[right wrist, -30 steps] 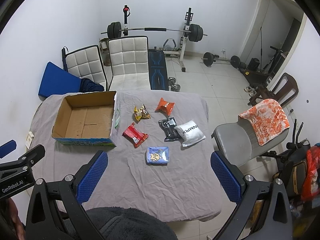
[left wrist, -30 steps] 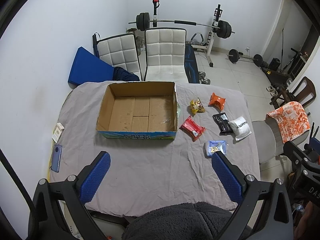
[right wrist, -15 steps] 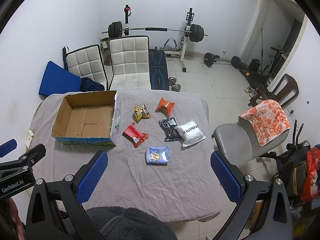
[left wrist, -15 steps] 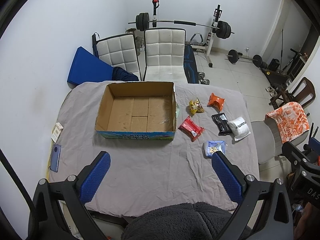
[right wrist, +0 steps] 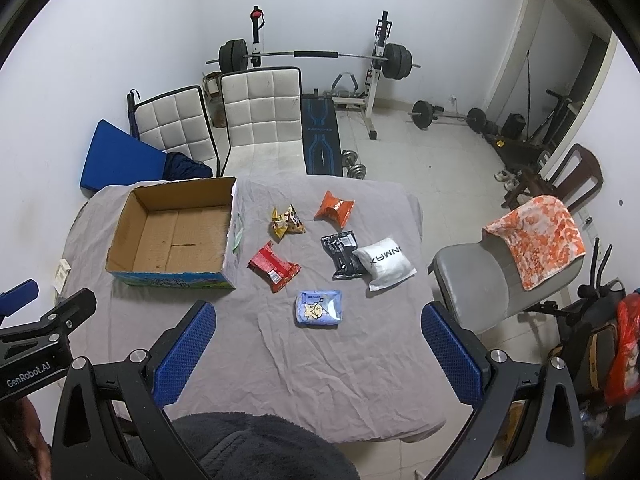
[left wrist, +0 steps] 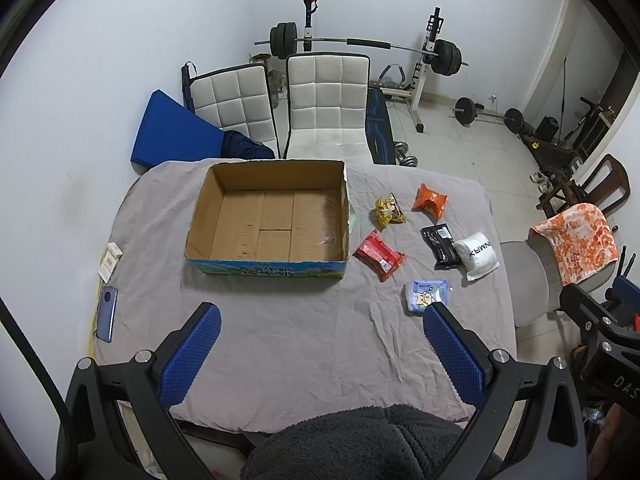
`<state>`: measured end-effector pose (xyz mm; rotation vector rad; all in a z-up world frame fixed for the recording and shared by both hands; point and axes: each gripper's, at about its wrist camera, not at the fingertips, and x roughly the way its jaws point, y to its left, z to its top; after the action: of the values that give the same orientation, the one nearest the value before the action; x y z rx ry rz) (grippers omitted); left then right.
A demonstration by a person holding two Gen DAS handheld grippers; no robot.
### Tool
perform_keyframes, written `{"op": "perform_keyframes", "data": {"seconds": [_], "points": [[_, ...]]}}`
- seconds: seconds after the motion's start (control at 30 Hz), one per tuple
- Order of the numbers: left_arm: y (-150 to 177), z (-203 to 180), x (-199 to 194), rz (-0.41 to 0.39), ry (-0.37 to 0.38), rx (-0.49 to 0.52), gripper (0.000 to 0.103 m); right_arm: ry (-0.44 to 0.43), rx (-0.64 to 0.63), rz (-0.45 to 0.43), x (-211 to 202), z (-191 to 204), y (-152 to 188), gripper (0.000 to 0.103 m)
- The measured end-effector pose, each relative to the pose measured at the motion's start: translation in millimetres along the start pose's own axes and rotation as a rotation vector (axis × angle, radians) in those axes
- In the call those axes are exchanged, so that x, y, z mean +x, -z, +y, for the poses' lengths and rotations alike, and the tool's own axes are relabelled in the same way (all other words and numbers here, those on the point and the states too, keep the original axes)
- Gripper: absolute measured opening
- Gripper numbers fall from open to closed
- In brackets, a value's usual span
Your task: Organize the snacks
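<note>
An empty cardboard box [left wrist: 264, 220] [right wrist: 176, 236] stands on the grey tablecloth. To its right lie several snack packs: yellow [right wrist: 286, 222], orange [right wrist: 335, 208], red [right wrist: 273, 266], black [right wrist: 342, 254], white [right wrist: 385, 262] and light blue [right wrist: 319, 308]. In the left wrist view the red pack [left wrist: 378, 255] and light blue pack [left wrist: 426, 296] lie right of the box. My left gripper [left wrist: 320, 354] is open, high above the table's near edge. My right gripper [right wrist: 318, 350] is open too, above the near edge in front of the light blue pack.
A phone [left wrist: 107, 313] and a small white box [left wrist: 110, 261] lie at the table's left edge. Two white chairs [left wrist: 326, 104] stand behind the table, a grey chair with an orange cloth [right wrist: 536, 240] to the right. Gym weights fill the back.
Both views have shifted very slightly; the snacks and the box have not moved. Both grippers stay open.
</note>
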<state>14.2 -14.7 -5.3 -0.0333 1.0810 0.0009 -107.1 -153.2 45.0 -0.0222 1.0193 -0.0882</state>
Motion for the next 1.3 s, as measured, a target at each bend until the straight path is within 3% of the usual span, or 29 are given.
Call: {"op": "perform_keyframes", "data": {"seconds": [0.17,0.3,0.53,0.73,0.87,1.0,1.17,1.23,1.3], "points": [[-17,-14,24,-0.007,0.032,0.026,0.103,0.006,0.042,0.033,30,-28,-12,0.103],[-40,-29,67,0.021,0.059,0.033,0.103,0.042,0.043,0.073,81,-64,-34,0.103],[-68,-67,202,0.248,0.116,-0.033,0.103,0.071,-0.095,0.227,243,-123,-66,0.103],[-60,-90,314,0.464,0.167,-0.203,0.102,0.048,-0.203,0.418,409,-161,-67,0.103],[-51,-110,375,0.569,0.149,-0.245,0.095,-0.005,-0.234,0.536,484,-168,-57,0.103],[-45,-120,425,0.646,0.125,-0.265,0.094,-0.076,-0.225,0.628,531,-164,-48,0.103],[-42,-109,468,0.700,0.104,-0.360,0.094,-0.095,-0.200,0.663,562,-160,-43,0.099],[-43,-105,478,0.704,0.091,-0.381,0.091,-0.097,-0.173,0.662,566,-160,-42,0.089],[-44,-106,486,0.710,0.081,-0.377,0.076,-0.096,-0.137,0.678,568,-162,-41,0.086]]}}
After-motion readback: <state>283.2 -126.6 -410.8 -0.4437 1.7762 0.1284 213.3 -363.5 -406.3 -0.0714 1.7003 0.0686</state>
